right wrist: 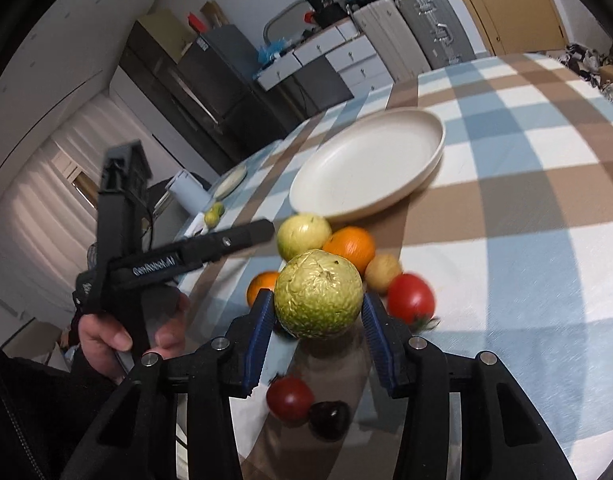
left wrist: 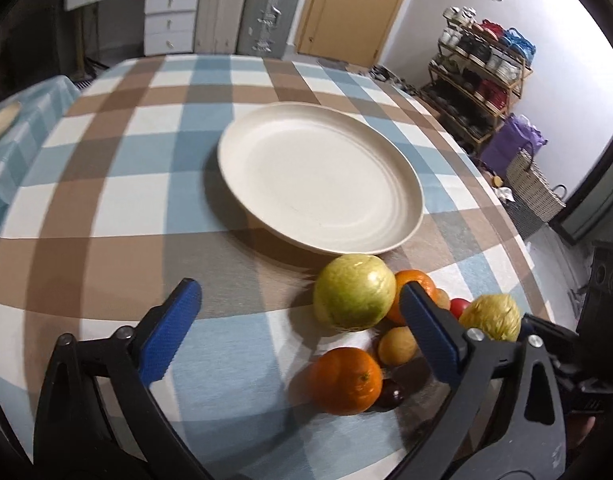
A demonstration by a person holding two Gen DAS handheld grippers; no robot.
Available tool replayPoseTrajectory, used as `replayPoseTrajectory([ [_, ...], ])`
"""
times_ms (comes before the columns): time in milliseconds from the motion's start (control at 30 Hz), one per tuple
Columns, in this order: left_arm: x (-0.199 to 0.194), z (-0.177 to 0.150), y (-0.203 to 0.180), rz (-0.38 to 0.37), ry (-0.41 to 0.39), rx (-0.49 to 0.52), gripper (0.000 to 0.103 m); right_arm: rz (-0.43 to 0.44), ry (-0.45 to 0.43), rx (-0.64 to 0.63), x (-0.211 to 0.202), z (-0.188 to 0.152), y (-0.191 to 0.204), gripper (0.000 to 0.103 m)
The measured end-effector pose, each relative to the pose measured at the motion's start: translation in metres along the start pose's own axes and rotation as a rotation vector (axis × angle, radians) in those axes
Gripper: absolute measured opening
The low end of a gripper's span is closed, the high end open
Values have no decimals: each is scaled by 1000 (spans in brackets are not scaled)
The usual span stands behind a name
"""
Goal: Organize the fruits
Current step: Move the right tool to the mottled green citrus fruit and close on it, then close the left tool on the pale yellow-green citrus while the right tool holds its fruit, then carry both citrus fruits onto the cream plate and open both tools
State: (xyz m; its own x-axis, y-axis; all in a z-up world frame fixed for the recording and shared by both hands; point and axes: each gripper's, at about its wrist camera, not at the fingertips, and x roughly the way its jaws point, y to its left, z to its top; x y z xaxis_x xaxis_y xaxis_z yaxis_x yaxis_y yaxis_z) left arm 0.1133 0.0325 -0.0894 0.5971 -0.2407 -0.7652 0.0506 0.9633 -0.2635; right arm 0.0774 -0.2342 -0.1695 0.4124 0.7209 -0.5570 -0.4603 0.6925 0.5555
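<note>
A cream plate lies bare on the checked tablecloth. Just in front of it is a heap of fruit: a smooth green fruit, two oranges, a small yellow fruit, tomatoes and a dark fruit. My right gripper is shut on a wrinkled yellow-green fruit, its blue pads against both sides. My left gripper stands wide open over the heap's left side, with the smooth green fruit just inside its right finger.
A hand holds the left gripper at the left of the right wrist view. A second plate, a pale container and small green fruits sit at the table's far left. A shoe rack stands past the right table edge.
</note>
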Motion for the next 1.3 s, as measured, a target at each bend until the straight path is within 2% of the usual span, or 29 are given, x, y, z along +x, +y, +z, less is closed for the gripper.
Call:
replayPoseTrajectory([
  [133,12,3,-1,-37,33,-3,83,2,-30,-10,-8,7,1,45],
  [267,21,5,-1,-114,63,-21,74,11,-43,-13,-11,12,-1,45],
  [467,33,6,-3,-224,113,-44,48,17,-42,-5,-7,16,-7,45],
  [667,36,8,0,-252,119,-77,47,16,-45,4,-8,15,-10,45],
  [833,30,7,2,-245,106,-76,46,16,-52,0,-11,17,-10,45],
  [1033,14,12,13,-301,100,-121,46,31,-71,-4,-10,32,-9,45],
  [1167,-3,30,16,-338,67,-129,46,47,-95,-15,-10,53,-8,45],
  [1300,-11,60,18,-324,23,-109,46,60,-109,-36,-8,83,-8,45],
])
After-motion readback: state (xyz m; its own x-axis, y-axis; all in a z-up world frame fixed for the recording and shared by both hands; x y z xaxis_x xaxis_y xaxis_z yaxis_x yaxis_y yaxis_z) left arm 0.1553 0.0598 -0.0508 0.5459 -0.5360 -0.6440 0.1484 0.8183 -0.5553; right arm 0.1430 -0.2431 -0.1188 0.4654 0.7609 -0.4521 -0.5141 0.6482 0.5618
